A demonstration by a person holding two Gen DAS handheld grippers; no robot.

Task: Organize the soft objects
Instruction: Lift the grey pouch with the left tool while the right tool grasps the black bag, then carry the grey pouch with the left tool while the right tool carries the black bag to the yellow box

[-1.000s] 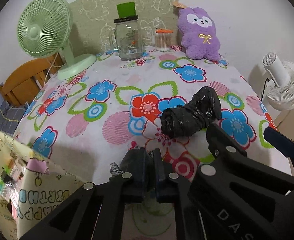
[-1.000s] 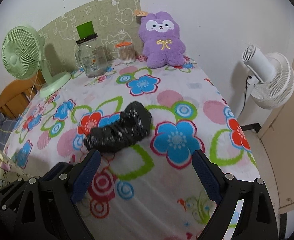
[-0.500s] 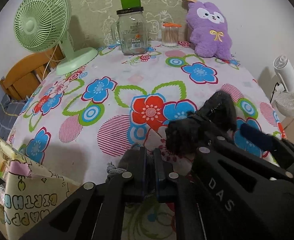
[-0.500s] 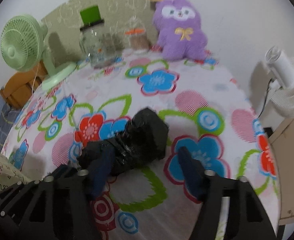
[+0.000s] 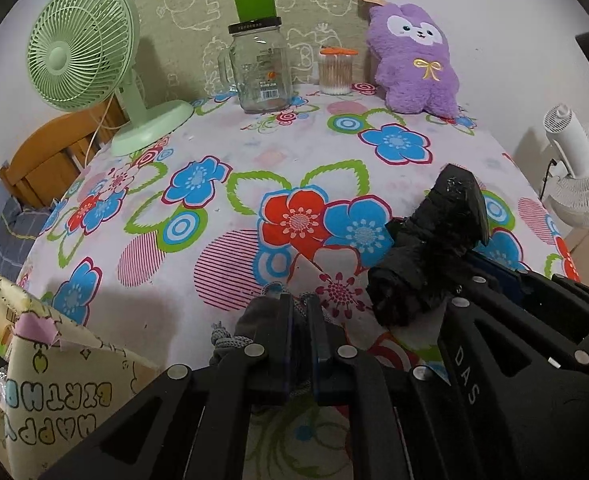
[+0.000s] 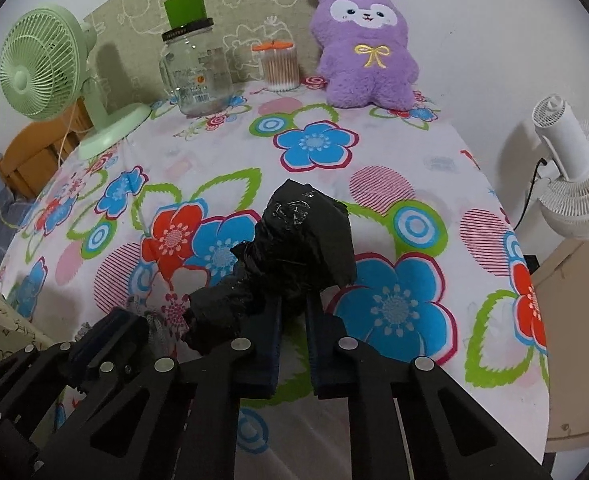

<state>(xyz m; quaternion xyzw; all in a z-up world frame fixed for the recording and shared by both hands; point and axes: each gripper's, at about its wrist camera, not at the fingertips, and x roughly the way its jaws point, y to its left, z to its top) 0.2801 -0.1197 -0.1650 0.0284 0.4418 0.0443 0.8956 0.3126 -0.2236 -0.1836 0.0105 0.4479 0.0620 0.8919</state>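
Right gripper (image 6: 292,312) has just been closing and now sits clamped on the black plastic bundle (image 6: 294,248), pinching it at the waist where the crumpled film narrows. A second ago the jaws stood wide apart on either side of the bundle; half a second ago they were partway in. The bundle's fat end sticks up and away past the fingertips, the thinner end trails to the left. It is at the near middle of the flowered bench (image 6: 414,168); whether it still rests on the cloth I cannot tell.

Left gripper (image 5: 300,312) is together, nipping a scrap of grey knitted fabric (image 5: 262,308) low at the near edge. No change there over the second.

Seen from the left wrist, the bundle (image 5: 434,248) lies just right of the left gripper, right gripper body (image 5: 514,320) on it.

Reading: grasp looks made, so the pick-up step seems done and a lift and carry should follow. A patterned paper box (image 5: 34,360) stands near left, possibly the destination. Film is slippery and squashy; grip may slide. Purple plush (image 6: 364,48) at the far side, untouched.
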